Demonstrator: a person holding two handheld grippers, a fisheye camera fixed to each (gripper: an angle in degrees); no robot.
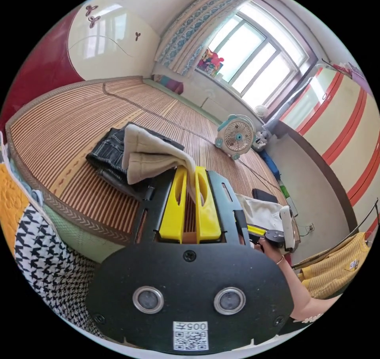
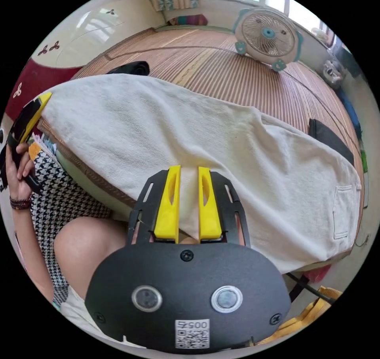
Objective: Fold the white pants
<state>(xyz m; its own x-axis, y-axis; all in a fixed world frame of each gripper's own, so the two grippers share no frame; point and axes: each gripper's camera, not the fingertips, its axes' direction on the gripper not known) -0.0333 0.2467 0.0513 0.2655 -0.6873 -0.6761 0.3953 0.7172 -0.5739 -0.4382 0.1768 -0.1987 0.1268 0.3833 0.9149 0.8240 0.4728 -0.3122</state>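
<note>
right gripper (image 2: 187, 201): jaws nearly closed, pinching white pants (image 2: 206, 137) edge | left gripper (image 1: 189, 201): jaws narrow, cloth between them | pants stretched above the bed mat (image 2: 221, 64), beyond them a fan (image 2: 269, 34) | risk: thin pinch slipping under tension, dropping one end.

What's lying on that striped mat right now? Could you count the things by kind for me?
Clothes: 2, the white pants held by both tools, and a folded dark garment
Fans: 1, the small fan
Flat black items: 1, a black object by the mat's edge, which I cannot identify
Total: 4
</note>
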